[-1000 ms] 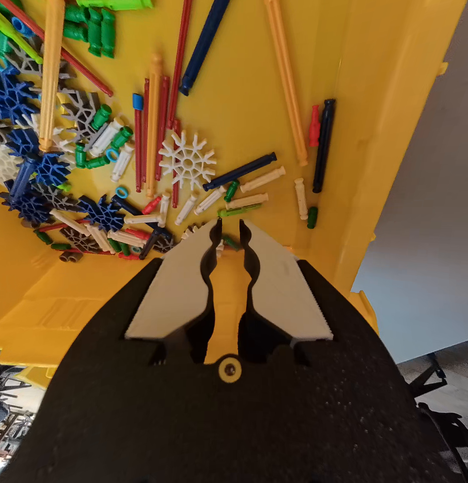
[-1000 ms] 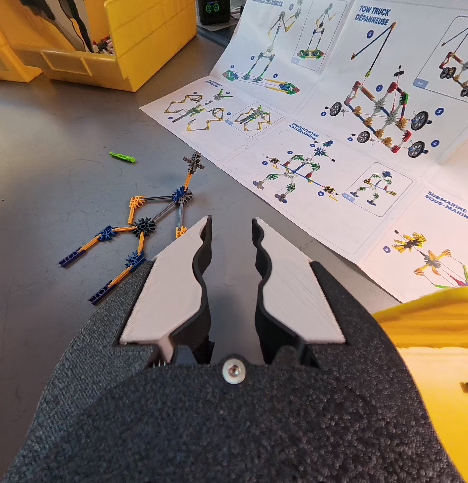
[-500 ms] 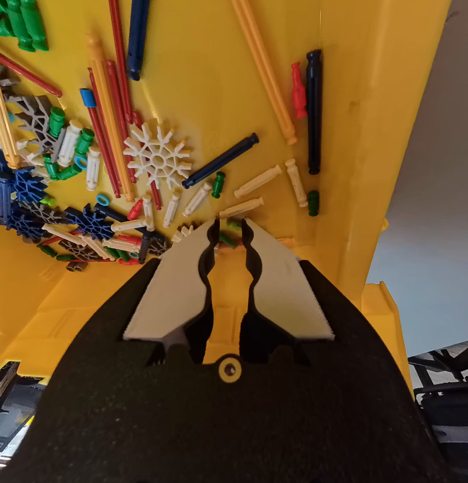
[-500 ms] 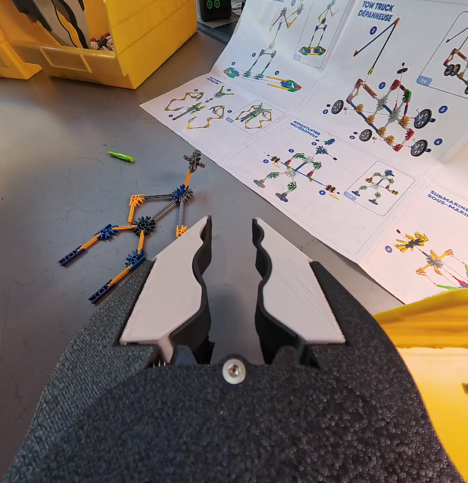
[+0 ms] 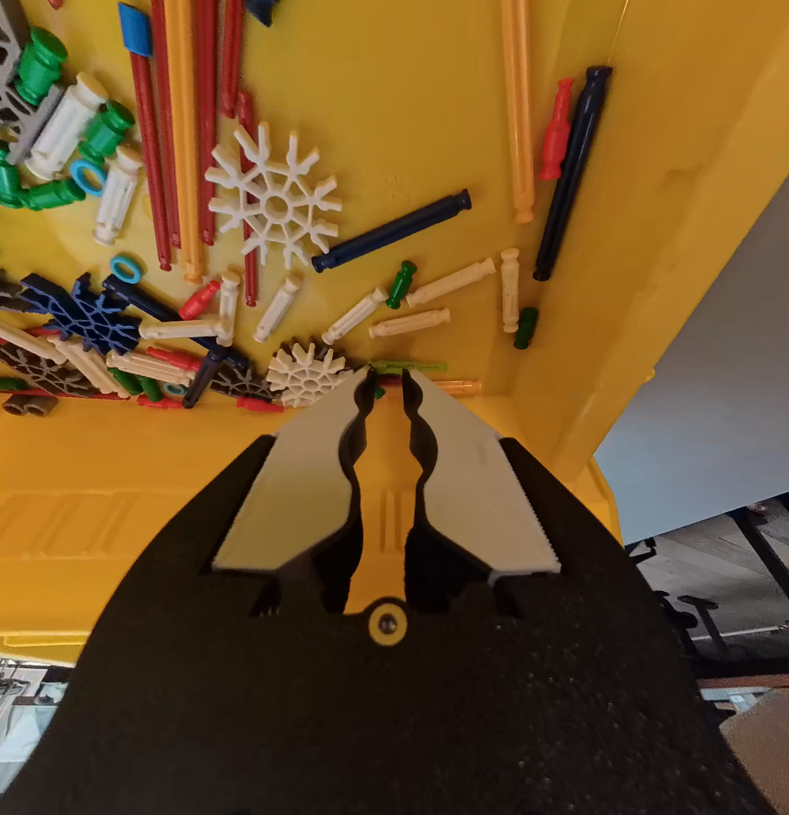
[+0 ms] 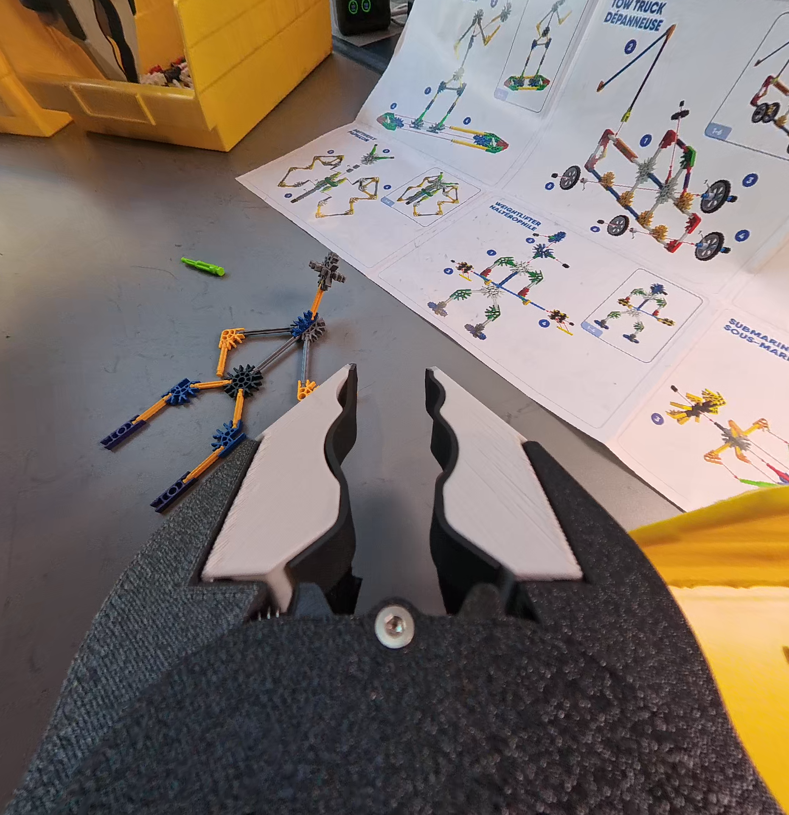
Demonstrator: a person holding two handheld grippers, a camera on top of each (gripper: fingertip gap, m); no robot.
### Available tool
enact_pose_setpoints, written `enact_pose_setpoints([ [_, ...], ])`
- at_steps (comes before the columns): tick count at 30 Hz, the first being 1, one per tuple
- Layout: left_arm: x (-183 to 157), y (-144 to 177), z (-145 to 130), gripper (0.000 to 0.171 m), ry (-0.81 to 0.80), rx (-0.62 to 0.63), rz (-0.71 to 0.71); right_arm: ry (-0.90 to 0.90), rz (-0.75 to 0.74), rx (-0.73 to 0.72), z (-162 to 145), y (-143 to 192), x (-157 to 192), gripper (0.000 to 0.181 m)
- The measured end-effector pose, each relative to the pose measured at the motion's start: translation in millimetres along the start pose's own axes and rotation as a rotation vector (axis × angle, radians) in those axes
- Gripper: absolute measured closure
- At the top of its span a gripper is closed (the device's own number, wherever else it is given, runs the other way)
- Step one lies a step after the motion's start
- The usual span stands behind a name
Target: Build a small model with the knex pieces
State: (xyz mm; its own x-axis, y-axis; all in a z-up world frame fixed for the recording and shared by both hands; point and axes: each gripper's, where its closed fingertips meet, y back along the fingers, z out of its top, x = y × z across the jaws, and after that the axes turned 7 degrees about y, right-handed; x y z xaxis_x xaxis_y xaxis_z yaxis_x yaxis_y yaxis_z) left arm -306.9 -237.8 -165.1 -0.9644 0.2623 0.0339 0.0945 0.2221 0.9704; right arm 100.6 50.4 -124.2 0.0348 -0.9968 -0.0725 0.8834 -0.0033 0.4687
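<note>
My left gripper (image 5: 386, 375), jaws slightly apart and empty, hung at the lime rod (image 5: 408, 365) by the yellow bin (image 5: 560, 353) wall; crowded white connector (image 5: 306, 379) risked snagging

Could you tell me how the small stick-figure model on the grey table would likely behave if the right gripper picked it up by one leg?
The model looks light: thin plastic rods and small hubs. Lifted by one leg, it would probably sag or swing, since its limbs meet only at push-fit hubs. A joint might pop apart. The right gripper is open and empty beside it.
</note>
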Motion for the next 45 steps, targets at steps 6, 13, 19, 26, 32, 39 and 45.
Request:
enact_pose_setpoints([
  [6, -13.5, -5.2, -0.4, 0.163, 0.068, 0.046, -0.114, -0.003, 0.004, 0.000, -0.3, 0.3, 0.1, 0.151],
  [13, -9.4, -4.9, 1.8, 0.171, 0.063, 0.004, -0.074, -0.007, 0.009, 0.001, -0.7, 0.2, 0.1, 0.152],
  [19, -5.4, 8.6, -1.7, 0.157, 0.036, -0.030, -0.045, -0.007, 0.009, 0.008, -1.7, -0.6, 0.1, 0.151],
  [26, -10.9, 2.5, -9.8, 0.150, -0.079, 0.119, -0.003, -0.005, 0.006, 0.010, -2.0, -0.8, -0.1, 0.152],
  [32, -3.1, -8.2, -7.6, 0.148, -0.151, 0.159, 0.092, -0.013, 0.009, 0.005, -1.6, 0.0, -0.8, 0.151],
  [39, 3.9, 2.3, 11.5, 0.153, -0.126, -0.057, 0.128, -0.019, 0.013, 0.013, -2.8, -1.0, -1.0, 0.151],
  [45, -7.8, 1.8, 16.1, 0.154, -0.213, -0.108, 0.124, -0.018, 0.011, 0.018, -3.6, -1.4, -1.1, 0.151],
])
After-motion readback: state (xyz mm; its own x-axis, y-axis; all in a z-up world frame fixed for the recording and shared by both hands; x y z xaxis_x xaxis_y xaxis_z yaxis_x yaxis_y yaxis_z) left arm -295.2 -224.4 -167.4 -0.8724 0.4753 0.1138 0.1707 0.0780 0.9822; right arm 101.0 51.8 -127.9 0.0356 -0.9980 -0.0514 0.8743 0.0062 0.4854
